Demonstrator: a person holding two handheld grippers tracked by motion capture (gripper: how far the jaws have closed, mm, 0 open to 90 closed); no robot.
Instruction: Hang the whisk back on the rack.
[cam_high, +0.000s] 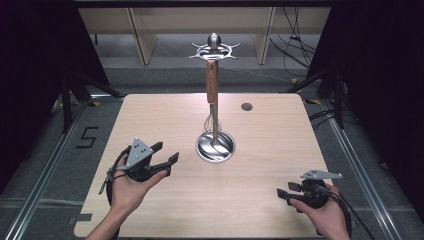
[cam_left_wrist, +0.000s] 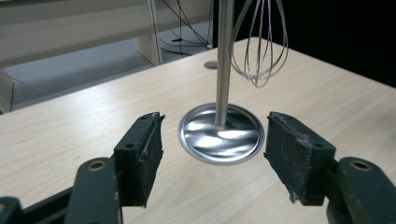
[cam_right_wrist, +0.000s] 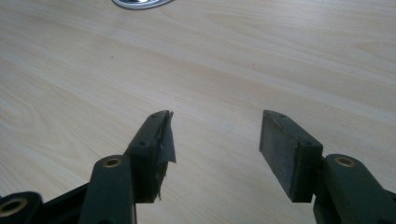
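- nearest the high camera, two hands come up from the near table edge, each holding one gripper; that makes two grippers in all.
- the left gripper sits tilted in an upturned palm, near the stand's base and to its left. its jaws are spread wide with nothing between them, aimed toward the base.
- the right gripper lies low over the table, well apart from the stand and nearer the person. its jaws also gape wide and hold nothing.
- one utensil stand rises mid-table, with a round shiny base and a steel pole.
- one wire whisk with a wooden handle hangs from the stand's top ring, its wires just above the base.
- a painted "5" marks the floor, far left of the stand.
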